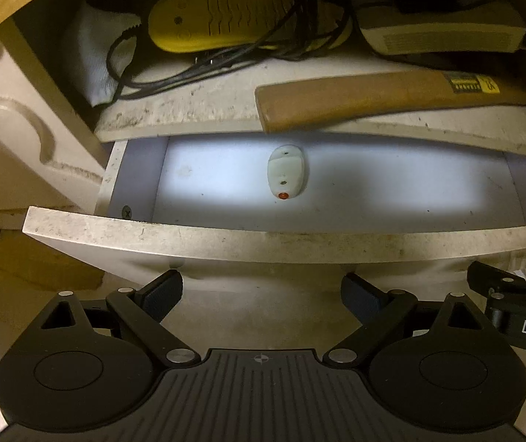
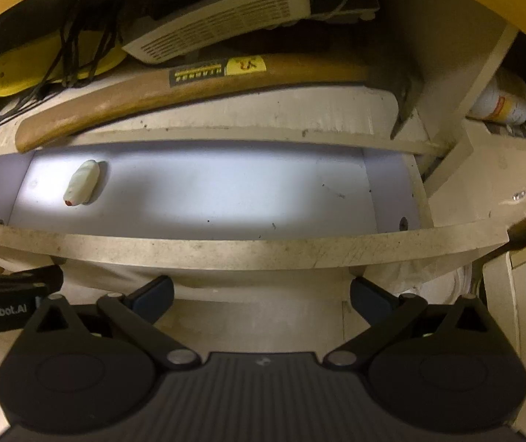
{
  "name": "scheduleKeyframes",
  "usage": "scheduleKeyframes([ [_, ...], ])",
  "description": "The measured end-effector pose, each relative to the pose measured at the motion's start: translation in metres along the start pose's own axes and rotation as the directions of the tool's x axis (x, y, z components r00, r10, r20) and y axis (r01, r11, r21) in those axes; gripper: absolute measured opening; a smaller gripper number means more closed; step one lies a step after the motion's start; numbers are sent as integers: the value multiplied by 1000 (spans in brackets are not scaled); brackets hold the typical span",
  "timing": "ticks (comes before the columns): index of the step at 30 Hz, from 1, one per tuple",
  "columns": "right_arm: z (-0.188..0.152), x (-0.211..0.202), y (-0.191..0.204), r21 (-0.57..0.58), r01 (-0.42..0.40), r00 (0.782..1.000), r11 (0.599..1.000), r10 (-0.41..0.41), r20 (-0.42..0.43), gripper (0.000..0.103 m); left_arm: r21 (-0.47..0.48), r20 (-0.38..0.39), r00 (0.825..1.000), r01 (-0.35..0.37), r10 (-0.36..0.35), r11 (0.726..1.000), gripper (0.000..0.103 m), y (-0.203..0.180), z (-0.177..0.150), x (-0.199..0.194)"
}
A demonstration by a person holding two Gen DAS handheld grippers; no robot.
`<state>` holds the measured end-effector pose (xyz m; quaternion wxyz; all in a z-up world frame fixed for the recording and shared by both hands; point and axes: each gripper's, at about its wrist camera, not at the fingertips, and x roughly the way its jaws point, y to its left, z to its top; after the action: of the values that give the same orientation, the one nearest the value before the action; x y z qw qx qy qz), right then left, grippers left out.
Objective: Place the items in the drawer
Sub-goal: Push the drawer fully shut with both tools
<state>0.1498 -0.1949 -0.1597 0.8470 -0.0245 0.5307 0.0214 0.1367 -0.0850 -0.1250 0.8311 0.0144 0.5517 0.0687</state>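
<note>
Left hand-held gripper point(image 1: 261, 294) and right hand-held gripper point(image 2: 261, 296) gape wide, side by side.

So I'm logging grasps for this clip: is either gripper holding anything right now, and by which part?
Nothing is held. The left gripper and right gripper are both open and empty in front of the drawer; the small white remote lies inside it.

shelf point(image 1: 204, 110) — axe handle point(image 1: 373, 99) | yellow device point(image 1: 218, 18) | black cables point(image 1: 226, 59)

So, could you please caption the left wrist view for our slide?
Open left gripper faces the open drawer holding a small white remote.
</note>
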Motion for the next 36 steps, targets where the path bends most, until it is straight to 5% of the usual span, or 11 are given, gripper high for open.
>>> scheduleKeyframes([
  [34,52,31,-4,-2,13,996,1000,-13,88,103,-6,65,998,-26,26,1000,99,-67,52,-23],
  [36,53,32,-3,-2,13,996,1000,-13,89,103,9,67,998,-14,14,1000,99,-17,52,9],
])
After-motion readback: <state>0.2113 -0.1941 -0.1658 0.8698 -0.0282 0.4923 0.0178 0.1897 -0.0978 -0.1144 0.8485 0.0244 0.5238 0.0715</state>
